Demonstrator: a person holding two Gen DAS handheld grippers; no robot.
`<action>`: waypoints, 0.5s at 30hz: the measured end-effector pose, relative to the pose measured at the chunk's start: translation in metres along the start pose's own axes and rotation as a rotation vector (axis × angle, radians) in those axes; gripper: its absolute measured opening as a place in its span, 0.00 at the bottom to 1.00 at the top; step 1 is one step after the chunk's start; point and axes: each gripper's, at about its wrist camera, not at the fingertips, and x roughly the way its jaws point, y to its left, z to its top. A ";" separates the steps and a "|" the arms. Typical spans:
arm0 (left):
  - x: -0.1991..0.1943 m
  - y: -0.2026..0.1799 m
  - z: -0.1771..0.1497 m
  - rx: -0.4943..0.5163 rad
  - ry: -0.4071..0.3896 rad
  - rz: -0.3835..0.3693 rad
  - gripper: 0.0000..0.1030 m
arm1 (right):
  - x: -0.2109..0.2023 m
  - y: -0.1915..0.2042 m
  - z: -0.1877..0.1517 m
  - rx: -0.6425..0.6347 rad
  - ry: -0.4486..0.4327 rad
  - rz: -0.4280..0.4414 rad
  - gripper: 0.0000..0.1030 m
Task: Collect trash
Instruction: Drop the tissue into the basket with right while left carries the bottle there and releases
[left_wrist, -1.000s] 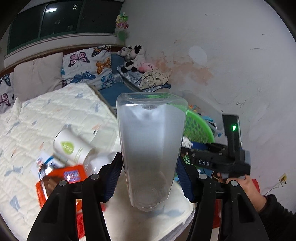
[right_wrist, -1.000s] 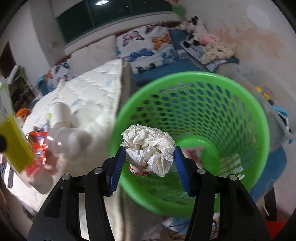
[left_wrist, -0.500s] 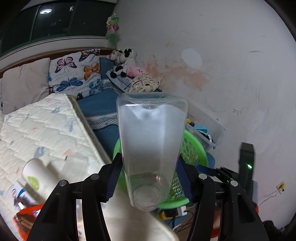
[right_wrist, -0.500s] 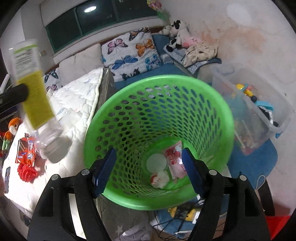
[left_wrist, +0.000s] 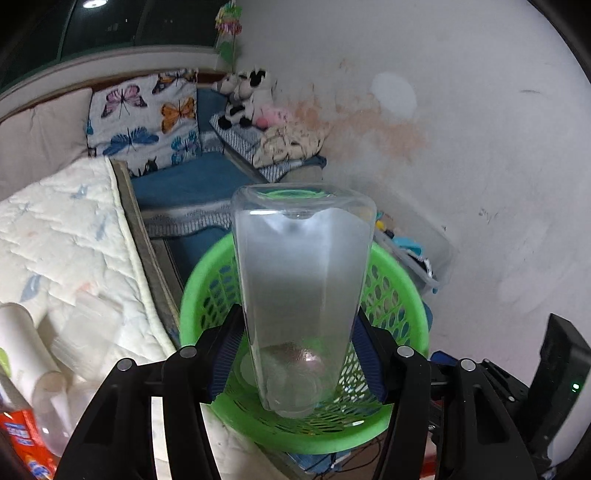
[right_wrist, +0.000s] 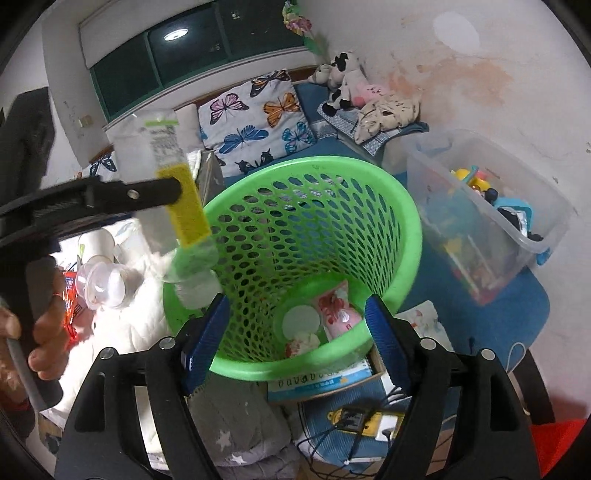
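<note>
In our left gripper we hold a clear plastic bottle, its body clamped between the blue pads with its neck pointing back toward us. From the right wrist view the same bottle shows a yellow label and hangs over the near-left rim of the green basket. The basket stands on the floor beside the bed, with a clear storage box of toys just to its right. At the bottom of the basket lie a crumpled paper ball, a white round lid and a pink wrapper. Our right gripper hangs above the basket's near rim, its jaws wide apart and empty. More bottles and a red packet lie on the bed's quilt.
</note>
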 end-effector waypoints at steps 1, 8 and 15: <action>0.004 0.000 -0.002 -0.008 0.017 0.001 0.55 | 0.000 -0.001 -0.001 0.001 0.002 0.000 0.74; 0.004 0.000 -0.009 -0.003 0.021 0.007 0.65 | 0.002 0.001 -0.008 -0.004 0.014 -0.004 0.74; -0.027 0.014 -0.028 -0.008 0.005 0.068 0.65 | -0.002 0.017 -0.015 -0.009 0.021 0.034 0.74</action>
